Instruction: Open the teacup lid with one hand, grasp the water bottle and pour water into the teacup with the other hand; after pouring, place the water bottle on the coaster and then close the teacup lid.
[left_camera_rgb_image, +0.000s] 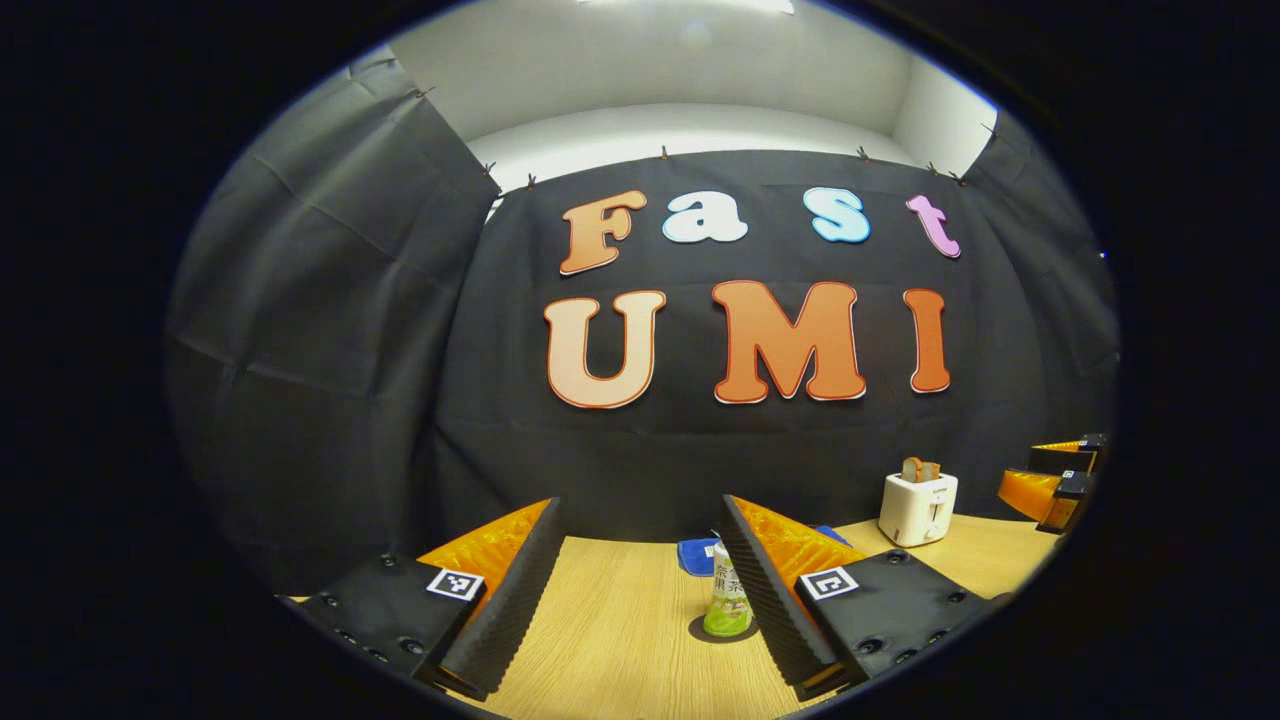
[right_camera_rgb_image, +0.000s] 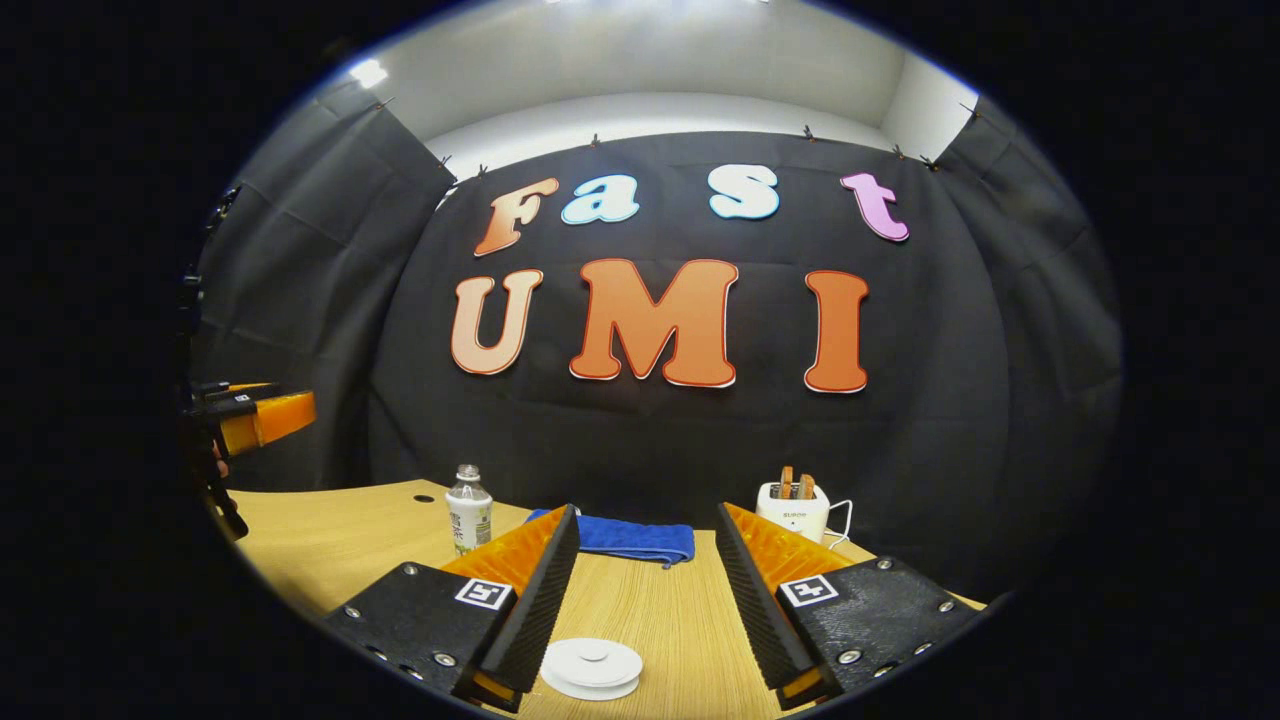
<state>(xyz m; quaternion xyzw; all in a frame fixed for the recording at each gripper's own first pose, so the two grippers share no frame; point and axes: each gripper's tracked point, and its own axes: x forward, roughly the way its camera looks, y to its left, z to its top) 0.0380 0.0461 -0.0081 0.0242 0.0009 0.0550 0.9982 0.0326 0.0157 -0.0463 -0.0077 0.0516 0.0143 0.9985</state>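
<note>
Hovering: right gripper (right_camera_rgb_image: 646, 590) spread, empty, white round teacup lid (right_camera_rgb_image: 591, 667) just below-ahead (left-of-centre).
Bottle: clear upright water bottle (left_camera_rgb_image: 728, 592) ahead of spread, empty left gripper (left_camera_rgb_image: 640, 590).

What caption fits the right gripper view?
Open right gripper above the white lid, bottle and toaster behind.

Bare tabletop (right_camera_rgb_image: 640, 610) between bottle (right_camera_rgb_image: 468, 508) and toaster (right_camera_rgb_image: 794, 510)
</note>
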